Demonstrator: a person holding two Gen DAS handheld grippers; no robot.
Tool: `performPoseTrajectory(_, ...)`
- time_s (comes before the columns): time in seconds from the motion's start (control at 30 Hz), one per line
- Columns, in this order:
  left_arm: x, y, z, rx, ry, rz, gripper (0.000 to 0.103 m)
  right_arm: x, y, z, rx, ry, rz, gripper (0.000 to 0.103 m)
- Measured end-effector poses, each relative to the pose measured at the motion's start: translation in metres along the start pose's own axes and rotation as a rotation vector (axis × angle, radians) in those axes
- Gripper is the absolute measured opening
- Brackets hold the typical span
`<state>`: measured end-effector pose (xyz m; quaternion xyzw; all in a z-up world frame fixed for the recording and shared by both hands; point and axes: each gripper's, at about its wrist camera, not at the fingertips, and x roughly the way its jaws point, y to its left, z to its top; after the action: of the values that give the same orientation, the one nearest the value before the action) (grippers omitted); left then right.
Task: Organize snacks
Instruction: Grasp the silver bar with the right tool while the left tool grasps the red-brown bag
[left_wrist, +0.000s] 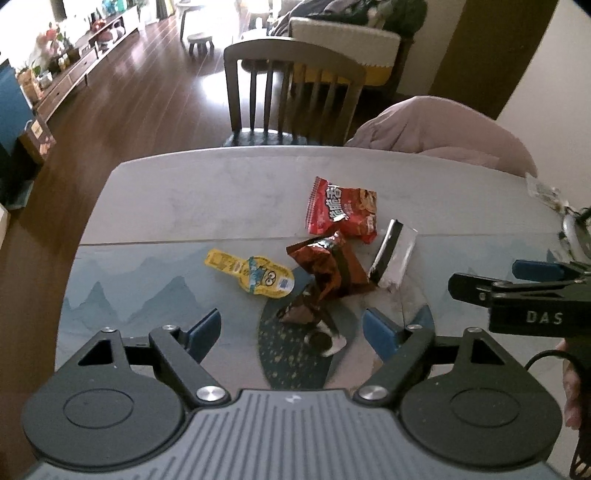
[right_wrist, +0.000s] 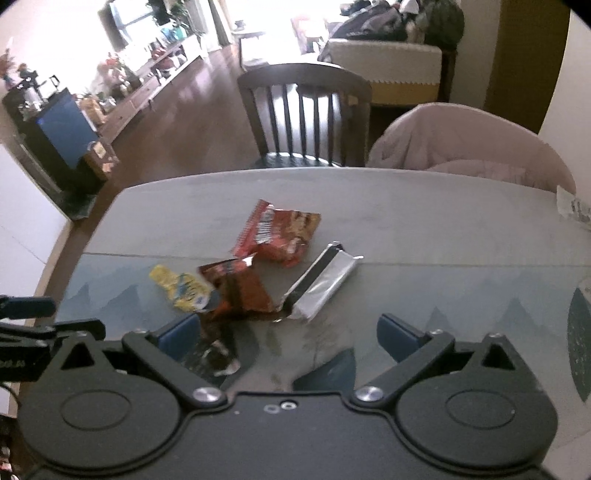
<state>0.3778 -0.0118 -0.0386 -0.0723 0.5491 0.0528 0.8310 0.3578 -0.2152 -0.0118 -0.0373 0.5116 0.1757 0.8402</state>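
Note:
Several snack packets lie in a loose cluster on the grey table (left_wrist: 177, 199): a red chip bag (left_wrist: 341, 211) farthest, a crumpled dark red-brown bag (left_wrist: 332, 267), a yellow cartoon jelly pack (left_wrist: 251, 272) to its left, a silver and black wrapper (left_wrist: 393, 253) to its right, and a small brown cookie pack (left_wrist: 312, 323) nearest. My left gripper (left_wrist: 291, 328) is open and empty, with the cookie pack between its fingers. My right gripper (right_wrist: 288, 332) is open and empty, just short of the silver wrapper (right_wrist: 321, 284) and the dark bag (right_wrist: 236, 288). It shows in the left wrist view (left_wrist: 517, 280) at the right.
A blue landscape-print mat (left_wrist: 147, 295) covers the near half of the table. A dark wooden chair (left_wrist: 291, 96) stands at the far edge. A pink garment (left_wrist: 443, 129) lies over a seat at the far right. Small items (left_wrist: 546, 192) lie at the right table edge.

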Motion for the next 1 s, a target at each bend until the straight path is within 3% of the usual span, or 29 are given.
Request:
performPoseTrajectory(0.33,0.067,-0.033,0.021,-0.038,0.067,0.047,0.084,0.073,-0.038,0.033,0.076,0.084,-0.038,0.100)
performPoseTrajectory(0.6,0.117,-0.051,0.029,-0.046,0.098,0.126,0.084,0.138,-0.049,0.036,0.093,0.177,-0.063,0.092)
performPoseTrajectory(1.0,0.170,-0.059,0.035,-0.074,0.121,0.164,0.084,0.177,-0.039,0.041,0.063,0.204,-0.089,0.086)
